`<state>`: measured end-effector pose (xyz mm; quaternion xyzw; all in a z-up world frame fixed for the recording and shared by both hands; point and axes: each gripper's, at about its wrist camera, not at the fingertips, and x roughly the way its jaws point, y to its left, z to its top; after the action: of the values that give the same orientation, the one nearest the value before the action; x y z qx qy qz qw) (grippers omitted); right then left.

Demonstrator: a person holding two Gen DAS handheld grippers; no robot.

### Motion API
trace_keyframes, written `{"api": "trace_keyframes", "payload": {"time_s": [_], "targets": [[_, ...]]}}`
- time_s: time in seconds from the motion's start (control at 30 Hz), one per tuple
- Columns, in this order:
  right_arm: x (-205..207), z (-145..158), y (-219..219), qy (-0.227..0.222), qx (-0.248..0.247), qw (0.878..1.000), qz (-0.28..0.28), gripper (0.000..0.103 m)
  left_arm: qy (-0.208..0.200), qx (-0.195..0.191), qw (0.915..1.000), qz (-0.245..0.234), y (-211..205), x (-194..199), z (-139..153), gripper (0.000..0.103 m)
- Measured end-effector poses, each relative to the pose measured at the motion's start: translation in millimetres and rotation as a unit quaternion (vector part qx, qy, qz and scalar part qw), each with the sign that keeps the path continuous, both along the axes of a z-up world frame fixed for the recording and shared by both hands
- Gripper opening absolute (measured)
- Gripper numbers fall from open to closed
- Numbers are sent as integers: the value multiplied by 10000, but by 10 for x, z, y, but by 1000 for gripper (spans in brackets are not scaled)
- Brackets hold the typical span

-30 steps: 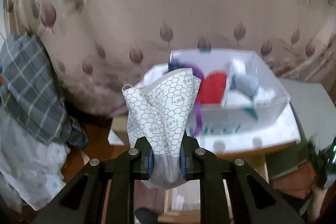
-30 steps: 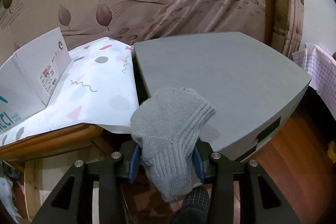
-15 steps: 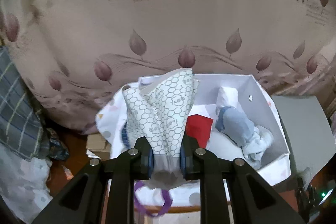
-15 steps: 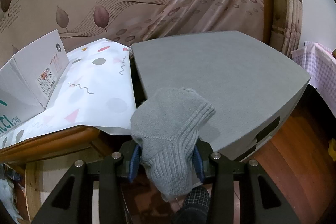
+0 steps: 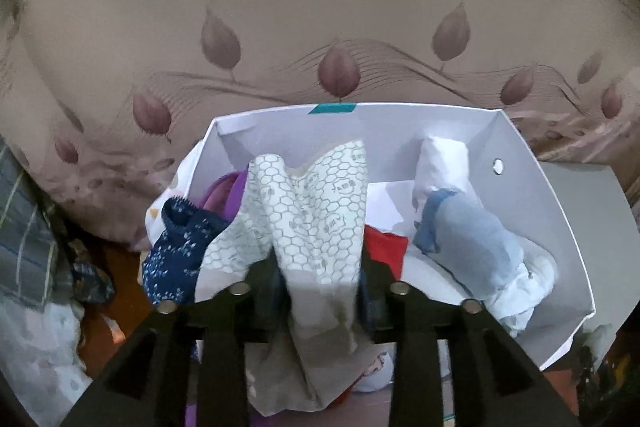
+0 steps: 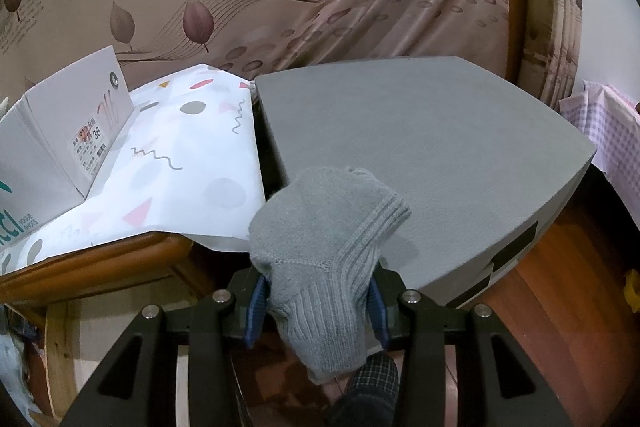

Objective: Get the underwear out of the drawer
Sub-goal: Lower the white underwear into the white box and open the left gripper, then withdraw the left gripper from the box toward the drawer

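My left gripper [image 5: 318, 279] stands with its jaws wide apart; white underwear with a hexagon print [image 5: 308, 211] drapes loosely between them, over the white box [image 5: 532, 195] that serves as the drawer. Inside the box lie navy floral underwear [image 5: 180, 247], a purple piece [image 5: 222, 193], a red piece [image 5: 386, 247], a light blue roll [image 5: 468, 243] and white rolls [image 5: 442, 163]. My right gripper [image 6: 318, 301] is shut on a grey knitted sock [image 6: 324, 239], held above the near edge of a grey foam block [image 6: 420, 143].
The white box [image 6: 52, 147] stands on a white patterned cloth [image 6: 188, 167] over a wooden table [image 6: 92, 271]. A leaf-print curtain [image 5: 320, 27] hangs behind. Plaid fabric [image 5: 24, 227] lies at left. A checked cloth [image 6: 600, 131] is at right.
My left gripper moved forward and down over the box and its jaws opened, releasing the hexagon-print underwear, which now sags. My right gripper and the grey sock stayed nearly still.
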<state>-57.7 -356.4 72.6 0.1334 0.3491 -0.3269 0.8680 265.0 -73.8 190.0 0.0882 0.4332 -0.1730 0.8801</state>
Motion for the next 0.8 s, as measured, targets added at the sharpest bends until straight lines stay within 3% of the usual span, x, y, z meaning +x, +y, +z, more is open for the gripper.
{"api": "trace_keyframes", "payload": {"time_s": [0.1,0.37,0.57,0.8], "targets": [[4,0,6,-2,-4,10000,12,42,-256,77,9996,-49,-36,-96,62,57],[27,0,48,10,-113,9999,44,42,-868,120,9961,112,94,-377,335,68],[25,2,81,18,-201,9998,75,42,-1544,322,9871,265,312,-883,533,78],[20,38,165,-140,-284,9991,274,42,-1875,437,9778,833,750,-1418,369,85]]}}
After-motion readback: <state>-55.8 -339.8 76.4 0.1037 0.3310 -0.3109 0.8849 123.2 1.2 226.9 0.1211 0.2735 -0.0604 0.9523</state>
